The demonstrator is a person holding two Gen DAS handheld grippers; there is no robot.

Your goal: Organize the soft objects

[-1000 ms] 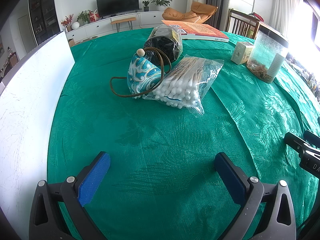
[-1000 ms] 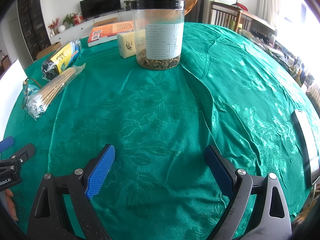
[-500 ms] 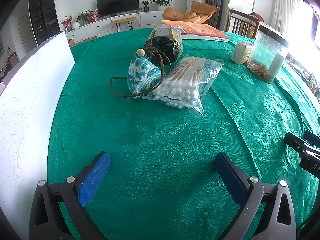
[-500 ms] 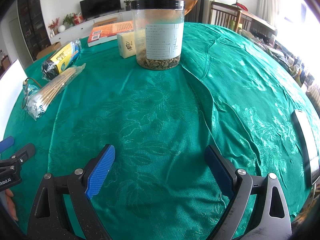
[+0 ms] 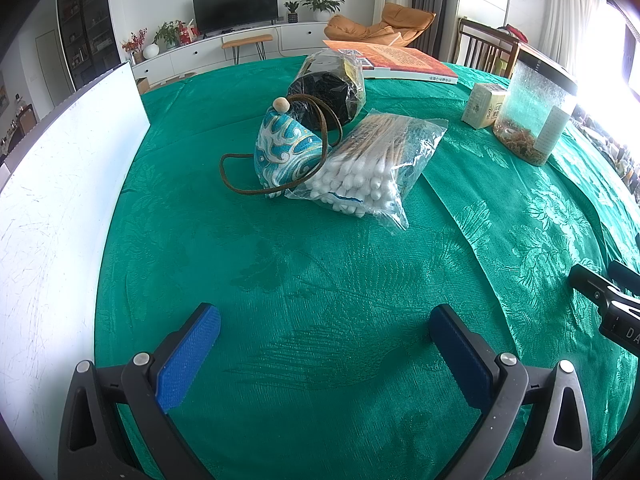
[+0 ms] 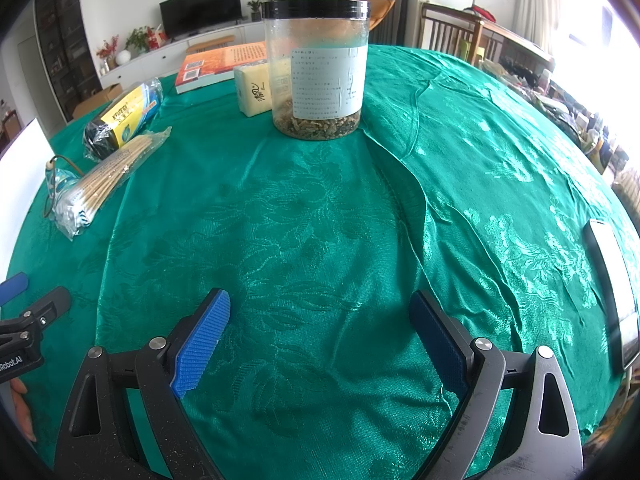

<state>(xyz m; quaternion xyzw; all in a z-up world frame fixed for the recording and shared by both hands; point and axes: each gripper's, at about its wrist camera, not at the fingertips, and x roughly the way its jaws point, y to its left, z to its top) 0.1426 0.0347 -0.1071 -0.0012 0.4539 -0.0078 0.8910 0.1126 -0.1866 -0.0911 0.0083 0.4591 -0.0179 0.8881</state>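
Observation:
A clear bag of cotton swabs lies on the green tablecloth, leaning on a blue patterned pouch with a brown cord. Behind them lies a black roll in a plastic bag. The swab bag, pouch and roll also show at the left of the right wrist view. My left gripper is open and empty, well short of the pile. My right gripper is open and empty over bare cloth in front of a jar.
A white board stands along the left. A clear jar with a black lid, a yellow box and an orange book sit at the back. A flat white device lies at the right table edge.

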